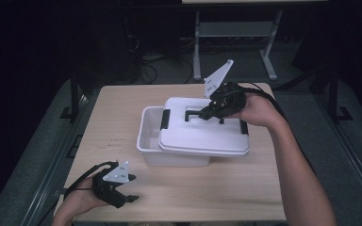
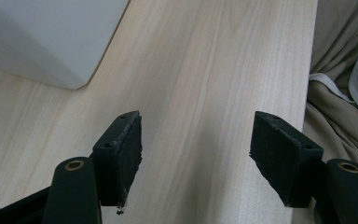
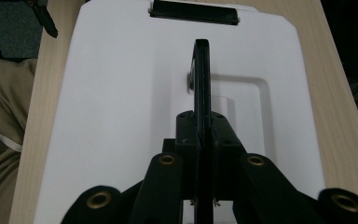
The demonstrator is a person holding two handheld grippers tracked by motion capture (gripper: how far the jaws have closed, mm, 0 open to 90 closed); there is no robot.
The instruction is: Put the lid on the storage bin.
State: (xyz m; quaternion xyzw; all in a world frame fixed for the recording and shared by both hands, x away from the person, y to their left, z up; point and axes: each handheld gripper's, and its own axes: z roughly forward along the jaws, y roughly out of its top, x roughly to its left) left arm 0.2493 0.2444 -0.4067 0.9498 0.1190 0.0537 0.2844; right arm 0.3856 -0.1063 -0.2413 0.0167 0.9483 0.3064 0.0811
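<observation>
Right now we see a white plastic box (image 1: 169,150) standing near the middle of a light wooden table (image 1: 122,108), and we take that box as our landmark. A white lid (image 1: 202,134) lies across the top of the box, shifted toward the box's right side, so the left part of the box's hollow is uncovered and the lid overhangs the right edge. A black latch (image 1: 165,118) sits at the lid's left end and another at its right end.

Our right gripper (image 1: 206,113) hovers over the far half of the box, reaching in from the right, and its jaws are pressed together on the thin black handle (image 3: 202,70) that stands upright in the sunken centre of the lid. In the right gripper view we see the two pads clamped flat against both sides of that handle, with the lid's white surface spread beneath them.

Our left gripper (image 1: 127,197) rests near the front left of the box, well apart from it, low over the bare table. Its jaws stand spread with nothing between them, and in the left gripper view a white corner of the box (image 2: 51,42) shows beyond the left pad
</observation>
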